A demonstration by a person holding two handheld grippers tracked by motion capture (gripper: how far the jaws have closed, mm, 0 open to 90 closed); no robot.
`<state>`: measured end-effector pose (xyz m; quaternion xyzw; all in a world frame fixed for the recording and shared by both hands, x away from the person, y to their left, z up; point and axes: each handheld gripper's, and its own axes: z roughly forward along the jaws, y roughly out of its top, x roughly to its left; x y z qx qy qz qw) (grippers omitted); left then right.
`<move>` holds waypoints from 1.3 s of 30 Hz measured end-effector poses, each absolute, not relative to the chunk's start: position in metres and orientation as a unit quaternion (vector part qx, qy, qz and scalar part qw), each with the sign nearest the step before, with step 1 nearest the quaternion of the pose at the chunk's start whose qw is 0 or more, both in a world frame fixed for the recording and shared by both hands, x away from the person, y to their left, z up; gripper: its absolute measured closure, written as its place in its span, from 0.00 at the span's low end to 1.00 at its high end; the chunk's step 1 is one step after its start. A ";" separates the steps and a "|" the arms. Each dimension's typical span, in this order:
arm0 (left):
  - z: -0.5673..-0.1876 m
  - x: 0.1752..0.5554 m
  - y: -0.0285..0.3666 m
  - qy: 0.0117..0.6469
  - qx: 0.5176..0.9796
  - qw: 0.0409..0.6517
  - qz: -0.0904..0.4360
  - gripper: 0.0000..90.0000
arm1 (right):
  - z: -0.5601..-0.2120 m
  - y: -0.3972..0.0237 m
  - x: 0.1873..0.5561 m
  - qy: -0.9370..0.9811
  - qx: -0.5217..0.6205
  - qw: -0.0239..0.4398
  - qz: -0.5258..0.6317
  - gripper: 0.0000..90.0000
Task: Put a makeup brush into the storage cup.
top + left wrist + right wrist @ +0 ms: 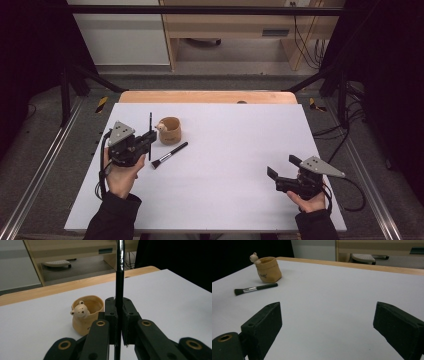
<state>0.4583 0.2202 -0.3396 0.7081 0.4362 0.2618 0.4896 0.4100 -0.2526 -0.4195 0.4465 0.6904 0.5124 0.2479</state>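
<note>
My left gripper (148, 139) (119, 305) is shut on a thin black stick (150, 125) (120, 275), which stands upright between its jaws at the table's left. Just right of it sits a small tan pot (170, 131) (88, 313) (268, 269) with a bear head on its rim. A black make-up brush (169, 155) (256, 288) lies flat on the white sheet in front of the pot. My right gripper (283, 167) (327, 315) hovers at the front right, open with nothing between its jaws, far from the pot and brush.
The white sheet (225, 150) covers a wooden table whose far edge (207, 96) shows beyond it. Black frame rails (45, 160) run along both sides. Wooden furniture (235, 25) stands behind the table.
</note>
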 end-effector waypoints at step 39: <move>-0.335 0.527 0.204 0.442 0.690 0.493 0.292 0.94 | -0.423 -0.257 0.407 0.688 0.452 0.240 0.515 0.09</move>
